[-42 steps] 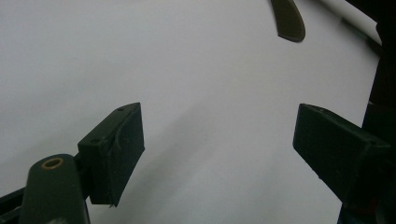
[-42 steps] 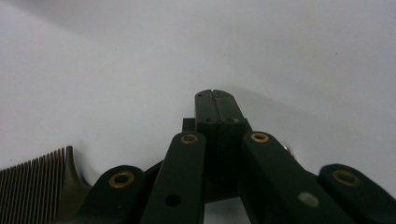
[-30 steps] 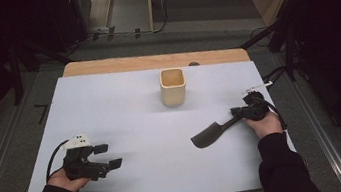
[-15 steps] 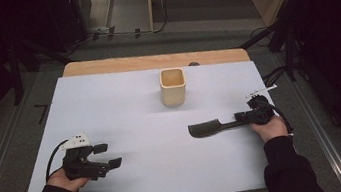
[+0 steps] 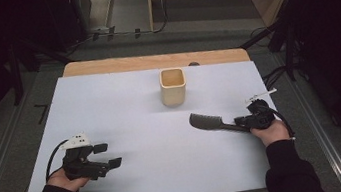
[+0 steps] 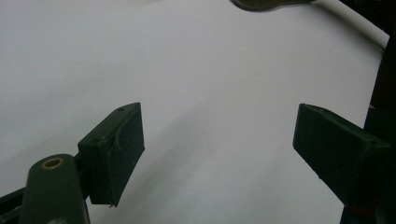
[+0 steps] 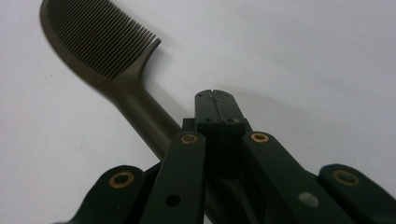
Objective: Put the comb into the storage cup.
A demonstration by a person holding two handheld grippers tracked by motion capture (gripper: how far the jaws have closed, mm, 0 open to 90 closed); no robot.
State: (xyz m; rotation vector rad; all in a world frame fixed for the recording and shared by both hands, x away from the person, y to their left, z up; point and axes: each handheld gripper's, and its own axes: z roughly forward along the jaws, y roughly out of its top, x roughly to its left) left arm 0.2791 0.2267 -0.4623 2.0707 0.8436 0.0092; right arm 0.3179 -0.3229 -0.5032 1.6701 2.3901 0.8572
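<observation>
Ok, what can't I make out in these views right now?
- Comb handle end, right gripper view: hidden under the right gripper.
- Cup inside, high view: too small to tell any contents.
- Comb, left gripper view: cut off by the top edge.

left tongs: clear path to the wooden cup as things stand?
Probably yes. The left tongs stand open with nothing in them, and the white table between them and the wooden cup lies bare. The comb, in the right tongs, lies off that line.
</observation>
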